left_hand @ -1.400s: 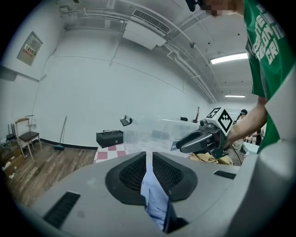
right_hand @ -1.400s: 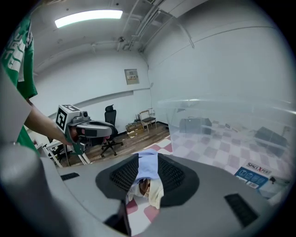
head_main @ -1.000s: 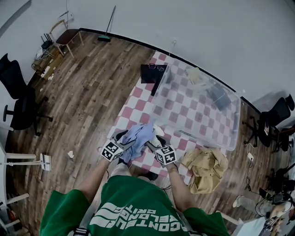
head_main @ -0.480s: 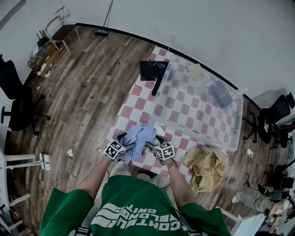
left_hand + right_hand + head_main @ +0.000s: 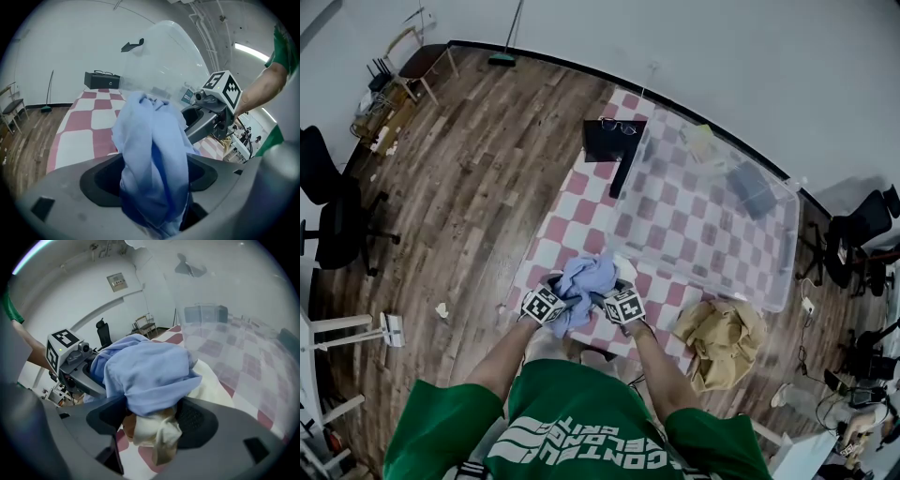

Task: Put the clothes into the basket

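Observation:
A light blue garment (image 5: 586, 277) lies bunched on the checked table, over a cream garment (image 5: 623, 269). My left gripper (image 5: 561, 292) and right gripper (image 5: 605, 292) flank it closely, tips buried in the folds. In the left gripper view the blue garment (image 5: 150, 159) runs up through the jaws, with dark gaps on both sides. In the right gripper view the blue garment (image 5: 145, 371) and cream garment (image 5: 154, 432) sit between wide jaws. Both pairs of jaws have just been opening, cloth still between them. The clear plastic basket (image 5: 694, 272) stands just beyond.
A tan garment (image 5: 722, 342) lies on the table's right corner. A black box (image 5: 614, 145) stands at the far end of the checked table (image 5: 572, 202). Office chairs (image 5: 337, 216) and wood floor (image 5: 469, 187) lie to the left.
Both grippers have come down toward the table with the blue garment, which now rests lower and more bunched between them. Their jaws stand wider than before.

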`<state>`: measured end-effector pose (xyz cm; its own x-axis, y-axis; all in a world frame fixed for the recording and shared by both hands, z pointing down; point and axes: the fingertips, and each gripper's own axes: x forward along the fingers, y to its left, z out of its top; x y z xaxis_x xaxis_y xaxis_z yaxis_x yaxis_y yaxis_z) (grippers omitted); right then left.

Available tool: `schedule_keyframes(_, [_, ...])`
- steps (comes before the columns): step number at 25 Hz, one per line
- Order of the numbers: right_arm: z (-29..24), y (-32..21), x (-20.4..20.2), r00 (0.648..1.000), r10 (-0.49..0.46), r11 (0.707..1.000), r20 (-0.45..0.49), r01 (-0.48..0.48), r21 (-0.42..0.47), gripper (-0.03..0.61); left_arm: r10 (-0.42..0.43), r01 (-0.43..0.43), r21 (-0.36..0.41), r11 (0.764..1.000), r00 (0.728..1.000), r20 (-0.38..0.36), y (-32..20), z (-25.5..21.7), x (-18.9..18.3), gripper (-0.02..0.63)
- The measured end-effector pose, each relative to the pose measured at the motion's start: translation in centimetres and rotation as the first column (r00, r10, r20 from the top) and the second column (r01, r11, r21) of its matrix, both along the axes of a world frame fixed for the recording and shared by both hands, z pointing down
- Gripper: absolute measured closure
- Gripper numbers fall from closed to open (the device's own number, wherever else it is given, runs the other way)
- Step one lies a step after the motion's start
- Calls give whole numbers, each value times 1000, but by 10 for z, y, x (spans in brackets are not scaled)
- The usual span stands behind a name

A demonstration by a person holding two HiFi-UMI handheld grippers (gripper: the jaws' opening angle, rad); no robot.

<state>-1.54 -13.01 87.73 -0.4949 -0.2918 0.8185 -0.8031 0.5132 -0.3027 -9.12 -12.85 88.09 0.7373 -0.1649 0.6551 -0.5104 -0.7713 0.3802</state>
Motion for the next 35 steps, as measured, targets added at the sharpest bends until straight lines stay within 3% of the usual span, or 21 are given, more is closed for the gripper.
schedule_keyframes(9, [17,-4,-3,998,7,999,-68,-9,-31,282,-11,12,-29,999,999,41,-3,14,6,281])
schedule_keyframes(14, [11,-2,-8,998,-23,1000,-64,22,-14,414,15,-13,-87,996,1000,25,0,9,13,366])
schedule_keyframes(17, [4,1,-10,998,-29,1000,-52,29,-2,453,34,-33,-72,997,999,20,3,3,15,424])
schedule_keyframes(24, [-17,9,-13,999,-19,998,-26,21,54,468,36,-36,-28,999,999,-15,9,-14,15,499])
schedule_keyframes(35, [-44,20,-13,1000,-9,992,-17,11,129,469,60,-59,49,997,998,-21,19,-42,17,512])
